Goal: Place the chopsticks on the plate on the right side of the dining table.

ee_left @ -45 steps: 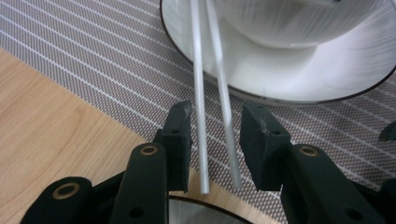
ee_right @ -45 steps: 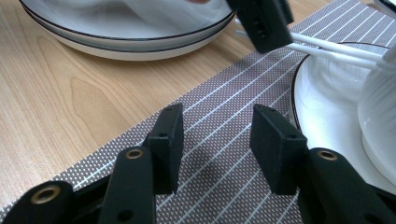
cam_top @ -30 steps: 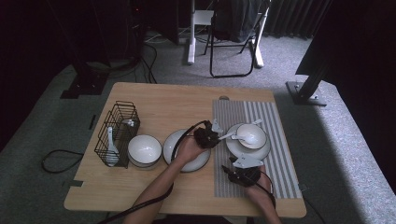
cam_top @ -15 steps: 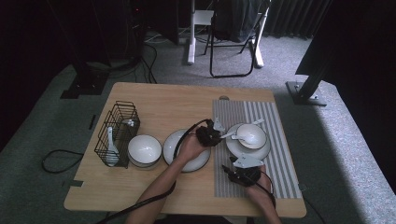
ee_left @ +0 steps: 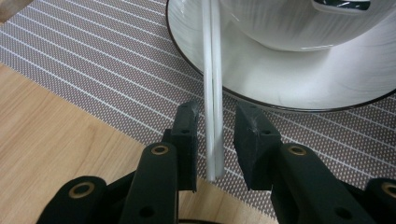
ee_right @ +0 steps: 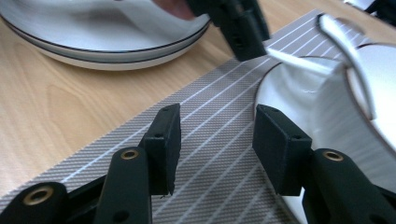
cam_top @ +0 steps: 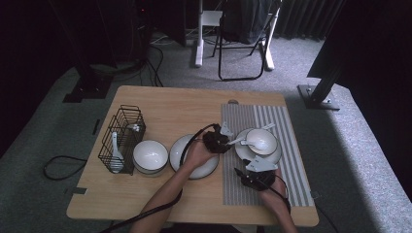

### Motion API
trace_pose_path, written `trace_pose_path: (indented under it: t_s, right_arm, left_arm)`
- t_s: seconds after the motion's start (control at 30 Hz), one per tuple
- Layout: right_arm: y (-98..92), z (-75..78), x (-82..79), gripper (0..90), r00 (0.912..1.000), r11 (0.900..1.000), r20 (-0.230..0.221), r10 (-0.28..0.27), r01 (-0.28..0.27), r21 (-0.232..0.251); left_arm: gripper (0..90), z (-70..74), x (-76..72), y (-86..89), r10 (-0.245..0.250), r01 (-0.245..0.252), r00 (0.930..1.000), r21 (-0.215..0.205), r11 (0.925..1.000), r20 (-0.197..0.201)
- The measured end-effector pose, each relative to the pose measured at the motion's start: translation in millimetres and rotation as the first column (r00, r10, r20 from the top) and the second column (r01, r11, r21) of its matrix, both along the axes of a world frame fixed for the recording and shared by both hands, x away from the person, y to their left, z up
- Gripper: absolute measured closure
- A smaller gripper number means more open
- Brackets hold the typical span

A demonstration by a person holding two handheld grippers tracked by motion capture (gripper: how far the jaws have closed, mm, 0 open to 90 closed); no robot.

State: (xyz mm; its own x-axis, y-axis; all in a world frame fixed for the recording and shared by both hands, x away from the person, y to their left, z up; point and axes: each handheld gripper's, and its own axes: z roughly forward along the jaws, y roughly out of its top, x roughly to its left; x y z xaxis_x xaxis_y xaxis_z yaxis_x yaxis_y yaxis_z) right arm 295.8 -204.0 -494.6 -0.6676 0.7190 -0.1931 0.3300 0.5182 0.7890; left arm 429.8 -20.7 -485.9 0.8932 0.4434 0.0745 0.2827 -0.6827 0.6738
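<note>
A white spoon (cam_top: 252, 142) rests in a white bowl (cam_top: 265, 141) that stands on a black-rimmed plate (cam_top: 243, 154). Its handle (ee_left: 212, 93) sticks out over the plate's rim (ee_left: 303, 93) and lies between the jaws of my left gripper (ee_left: 217, 116). These jaws have just been opening, and a small gap shows on each side of the handle. From the high view, the left gripper (cam_top: 219, 141) sits left of the bowl. My right gripper (ee_right: 217, 123) stands open and empty over the striped placemat (ee_right: 210, 154), beside the plate's near rim (ee_right: 289, 88).
A second plate (cam_top: 204, 167) lies left of the placemat (cam_top: 294, 145), under the left hand. Farther left stand another white bowl (cam_top: 150, 155) and a black wire basket (cam_top: 121, 136) holding a white spoon (cam_top: 114, 155). Bare wood lies at the table's back.
</note>
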Motion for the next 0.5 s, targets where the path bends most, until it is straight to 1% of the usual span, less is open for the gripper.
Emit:
trace_pose_path:
  t_s: [0.13,0.17,0.2,0.23,0.33,0.37,0.4,0.5]
  right_arm:
    - [-2.8,3.8,2.9,49.5,1.0,1.0,-0.004,0.004,-0.004,-0.007]
    - [-3.9,5.2,3.5,49.5,1.0,1.0,-0.001,0.001,-0.001,-0.015]
    - [-7.4,9.2,5.1,49.4,0.9999,1.0,0.012,0.0,0.0,-0.02]
    - [-9.3,11.3,5.7,49.4,0.9998,1.0,0.018,-0.004,0.004,-0.019]
    - [-15.7,18.0,8.0,48.1,0.9995,1.0,0.028,-0.015,0.016,-0.021]
    - [-17.5,20.0,8.8,47.2,0.9994,0.999,0.028,-0.018,0.019,-0.027]
    - [-19.3,22.3,9.4,47.2,0.9992,0.999,0.034,-0.021,0.022,-0.036]
    - [-25.6,29.5,11.3,47.0,0.9983,0.999,0.05,-0.031,0.033,-0.041]
  left_arm:
    - [69.6,-0.3,-0.8,2.6,0.008,-0.009,0.9999,-0.01,0.9999,-0.009]
    - [69.6,-0.8,-1.9,4.6,0.015,-0.016,0.9998,-0.02,0.9997,-0.012]
    - [69.3,-1.2,-2.3,5.3,0.021,-0.021,0.9997,-0.028,0.9994,-0.014]
    - [69.2,-1.1,-2.6,6.4,0.021,-0.022,0.9997,-0.027,0.9994,-0.015]
    - [68.5,-0.3,-3.6,9.1,0.024,-0.024,0.9996,-0.034,0.9991,-0.015]
    - [68.4,0.6,-3.8,10.5,0.019,-0.019,0.9998,-0.028,0.9994,-0.012]
    - [68.2,0.8,-4.4,10.7,0.023,-0.024,0.9996,-0.038,0.999,-0.013]
    - [68.0,3.2,-5.7,13.2,0.024,-0.024,0.9997,-0.045,0.9987,-0.007]
